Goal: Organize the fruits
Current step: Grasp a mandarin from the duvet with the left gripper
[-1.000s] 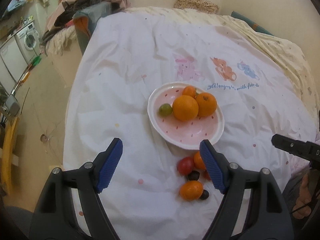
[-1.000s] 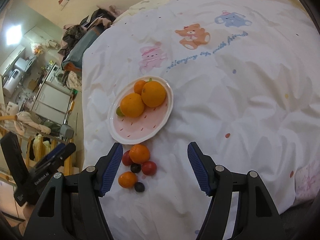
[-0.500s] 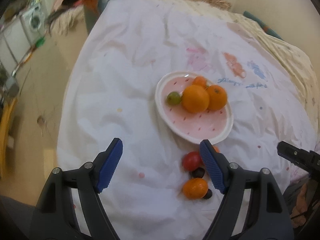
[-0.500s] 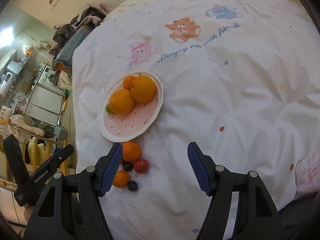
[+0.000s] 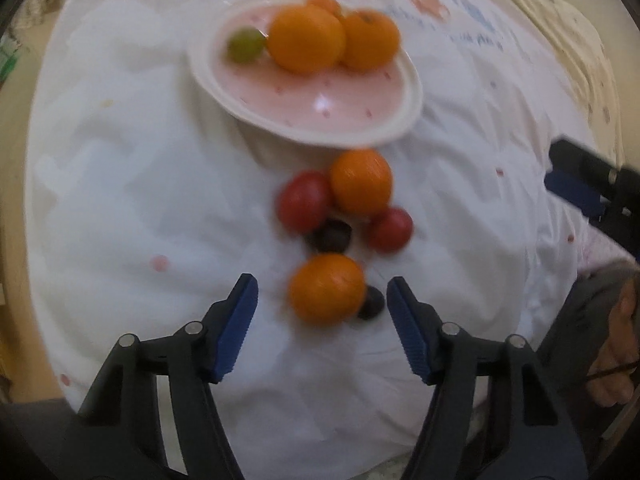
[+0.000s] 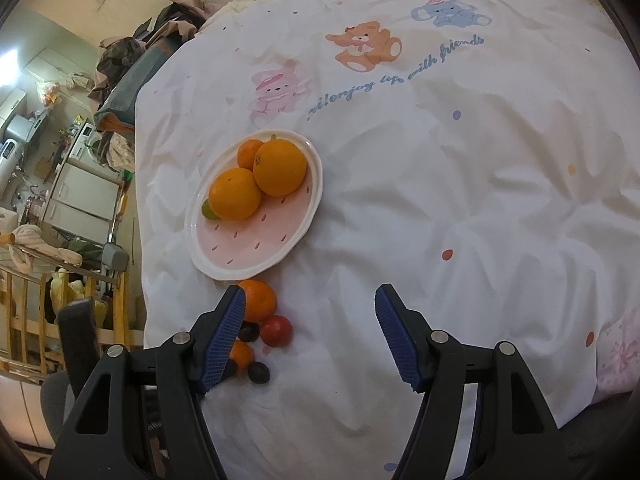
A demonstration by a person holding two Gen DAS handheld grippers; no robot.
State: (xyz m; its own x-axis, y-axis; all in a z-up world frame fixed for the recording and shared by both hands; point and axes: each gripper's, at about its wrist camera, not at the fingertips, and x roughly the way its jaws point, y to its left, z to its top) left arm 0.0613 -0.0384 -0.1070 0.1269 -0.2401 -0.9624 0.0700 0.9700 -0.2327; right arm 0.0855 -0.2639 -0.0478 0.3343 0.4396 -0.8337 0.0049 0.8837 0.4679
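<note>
A pink plate [image 5: 320, 100] [image 6: 256, 248] on the white sheet holds two big oranges [image 5: 306, 38] [image 6: 279, 167], a small one behind them and a green fruit [image 5: 245, 45]. Loose fruit lies in front of the plate: two small oranges [image 5: 327, 288] [image 5: 361, 182], two red tomatoes [image 5: 304, 201] [image 6: 276, 330] and dark plums [image 5: 332, 235] [image 6: 258, 372]. My left gripper [image 5: 322, 302] hangs low over the nearest small orange, which sits between the blue pads untouched; its jaws are closing. My right gripper [image 6: 307, 320] stands open above bare sheet, right of the loose fruit.
The printed bedsheet [image 6: 440, 160] covers a bed; its left edge drops to the floor. Clothes [image 6: 132, 60] are piled at the far corner, and a wooden rail [image 6: 24, 320] and appliances stand left of the bed. A person's hand [image 5: 616, 356] shows at the right edge.
My left gripper has dropped and tipped down toward the loose fruit, now framing the nearest small orange, with its jaws narrower. The right gripper has stayed nearly still.
</note>
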